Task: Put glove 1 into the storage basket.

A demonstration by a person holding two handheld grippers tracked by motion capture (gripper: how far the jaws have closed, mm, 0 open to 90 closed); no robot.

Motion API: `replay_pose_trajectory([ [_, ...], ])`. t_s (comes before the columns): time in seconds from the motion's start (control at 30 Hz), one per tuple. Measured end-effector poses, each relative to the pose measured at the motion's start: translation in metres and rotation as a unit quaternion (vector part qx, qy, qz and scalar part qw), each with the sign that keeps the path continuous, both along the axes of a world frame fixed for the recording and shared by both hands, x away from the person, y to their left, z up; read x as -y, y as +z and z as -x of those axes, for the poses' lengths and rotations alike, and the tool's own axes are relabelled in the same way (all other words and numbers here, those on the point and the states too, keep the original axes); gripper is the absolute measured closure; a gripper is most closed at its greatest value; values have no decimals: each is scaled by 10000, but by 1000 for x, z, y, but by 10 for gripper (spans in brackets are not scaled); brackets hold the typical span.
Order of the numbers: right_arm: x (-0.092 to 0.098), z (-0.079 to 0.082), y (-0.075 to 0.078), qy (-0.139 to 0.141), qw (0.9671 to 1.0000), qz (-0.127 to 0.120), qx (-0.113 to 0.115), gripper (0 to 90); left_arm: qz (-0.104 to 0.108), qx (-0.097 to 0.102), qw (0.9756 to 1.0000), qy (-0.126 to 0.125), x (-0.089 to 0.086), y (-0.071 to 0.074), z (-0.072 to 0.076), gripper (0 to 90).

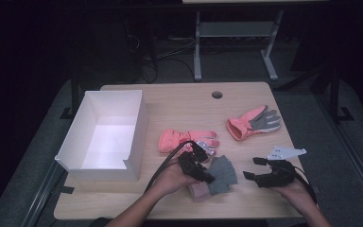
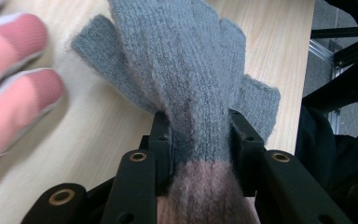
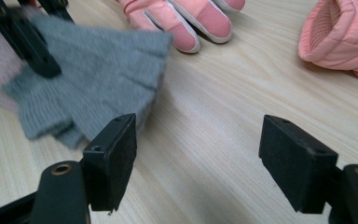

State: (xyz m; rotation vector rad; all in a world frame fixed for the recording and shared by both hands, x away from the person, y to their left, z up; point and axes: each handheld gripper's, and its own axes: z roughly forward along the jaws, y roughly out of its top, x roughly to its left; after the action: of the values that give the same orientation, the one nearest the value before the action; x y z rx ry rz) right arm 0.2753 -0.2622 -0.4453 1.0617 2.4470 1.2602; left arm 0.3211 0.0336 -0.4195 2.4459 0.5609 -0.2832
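Left tool [image 2: 199, 140] clamped on grey knit glove [image 2: 186, 60]; right tool [image 3: 198, 154] wide open, empty

Looks like a lab or test room, dim and bare. Pale wood-grain table [image 1: 179, 101] with a round cable hole [image 1: 217, 94], set on grey carpet. Beyond the table, a metal-legged bench frame [image 1: 234, 38] with loose black cables [image 1: 146, 59] trailing on the floor beside it. Aluminium rails [image 1: 354, 161] flanking the table. Plain white cardboard box [image 1: 134, 127] on the table's left part.
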Motion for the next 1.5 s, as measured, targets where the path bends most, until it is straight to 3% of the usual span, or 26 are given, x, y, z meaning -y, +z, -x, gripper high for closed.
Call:
replay_pose_trajectory([
  [0.27, 0, -1, -1, -105, 9999, -2, -22, 252, 133, 115, 9996, 228, -22, 29, -8, 671],
  [0.53, 0, -1, -1, -142, 9999, 23, 27, 248, 293, 301, 9976, 545, -44, 61, -15, 671],
  [0.93, -2, -2, -4, -230, 9997, 85, 52, 156, 342, 402, 9949, 858, -75, 98, -26, 669],
  [1.27, -5, -2, -7, -277, 9995, 95, 93, 135, 363, 589, 9903, 1208, -108, 128, -37, 668],
  [1.5, -5, -3, -9, -355, 9992, 157, 130, 135, 373, 666, 9851, 1542, -135, 141, -43, 668],
])
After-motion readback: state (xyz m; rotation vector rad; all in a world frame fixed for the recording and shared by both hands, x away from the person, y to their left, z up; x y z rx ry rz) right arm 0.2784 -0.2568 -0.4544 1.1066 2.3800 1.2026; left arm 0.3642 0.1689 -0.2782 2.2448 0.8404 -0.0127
